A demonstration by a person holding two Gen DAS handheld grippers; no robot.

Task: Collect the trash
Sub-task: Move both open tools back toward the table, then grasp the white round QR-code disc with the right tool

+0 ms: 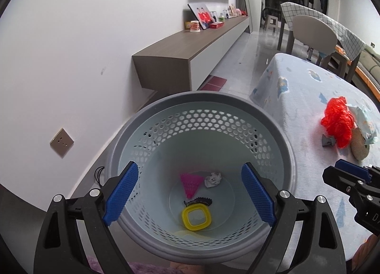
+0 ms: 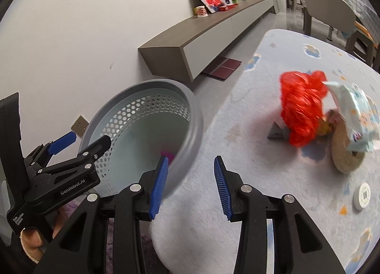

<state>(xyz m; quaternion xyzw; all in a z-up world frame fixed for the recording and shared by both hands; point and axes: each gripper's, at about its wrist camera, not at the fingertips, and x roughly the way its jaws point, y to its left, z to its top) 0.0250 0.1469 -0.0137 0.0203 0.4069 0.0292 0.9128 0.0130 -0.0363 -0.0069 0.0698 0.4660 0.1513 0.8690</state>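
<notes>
A grey perforated trash basket (image 1: 201, 100) stands beside the table; it also shows in the right wrist view (image 2: 194, 117). Inside lie a pink piece (image 1: 191, 185), a crumpled white paper (image 1: 213, 179), a dark strip (image 1: 198, 201) and a yellow square ring (image 1: 196, 217). My left gripper (image 1: 190, 195) hangs open and empty over the basket. My right gripper (image 2: 191, 188) is open and empty above the table edge. On the table lie a red plastic bag (image 2: 301, 107), a grey scrap (image 2: 276, 132), a wet-wipe pack (image 2: 356, 117) and a round woven coaster (image 2: 344, 152).
The table (image 2: 261, 179) has a light blue patterned cloth. A white round disc (image 2: 362, 196) lies near its right edge. A low wall cabinet (image 1: 190, 48) with photos and a cup runs behind. A dining table and chair (image 1: 313, 29) stand at the back right.
</notes>
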